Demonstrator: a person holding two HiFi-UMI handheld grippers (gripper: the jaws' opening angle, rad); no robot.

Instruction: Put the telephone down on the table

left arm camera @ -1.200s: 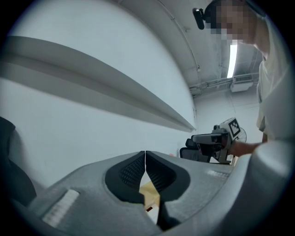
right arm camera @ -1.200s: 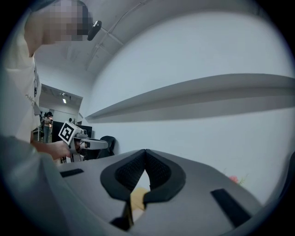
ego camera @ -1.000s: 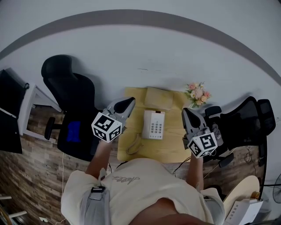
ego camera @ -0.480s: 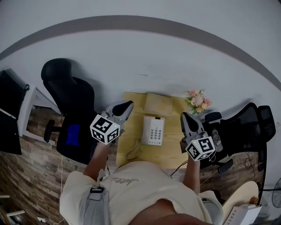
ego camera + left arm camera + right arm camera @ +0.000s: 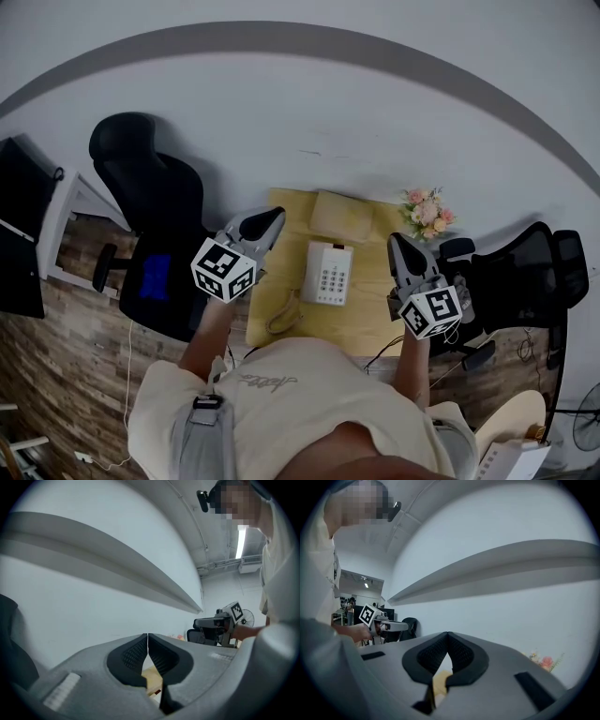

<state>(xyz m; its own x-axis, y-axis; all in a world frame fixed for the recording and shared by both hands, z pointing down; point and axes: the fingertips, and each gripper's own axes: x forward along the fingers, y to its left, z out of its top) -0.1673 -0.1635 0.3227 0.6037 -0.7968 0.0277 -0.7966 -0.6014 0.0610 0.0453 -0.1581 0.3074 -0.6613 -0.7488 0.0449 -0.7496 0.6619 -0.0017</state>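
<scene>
The white telephone (image 5: 328, 274) lies flat on the yellow table (image 5: 366, 319), its handset resting on the left side of the base and its curled cord (image 5: 284, 314) trailing towards me. My left gripper (image 5: 272, 223) hovers to the left of the phone, shut and holding nothing. On the phone's right my right gripper (image 5: 398, 246) hangs in the air, also shut and empty. In the left gripper view the pads (image 5: 136, 652) meet tip to tip, and in the right gripper view the pads (image 5: 461, 653) do the same. Both grippers point level towards the wall.
A beige cushion (image 5: 340, 214) lies at the table's far edge, with a small bunch of flowers (image 5: 427, 208) at the far right corner. Black office chairs stand left (image 5: 150, 197) and right (image 5: 525, 272) of the table. A white wall rises behind it.
</scene>
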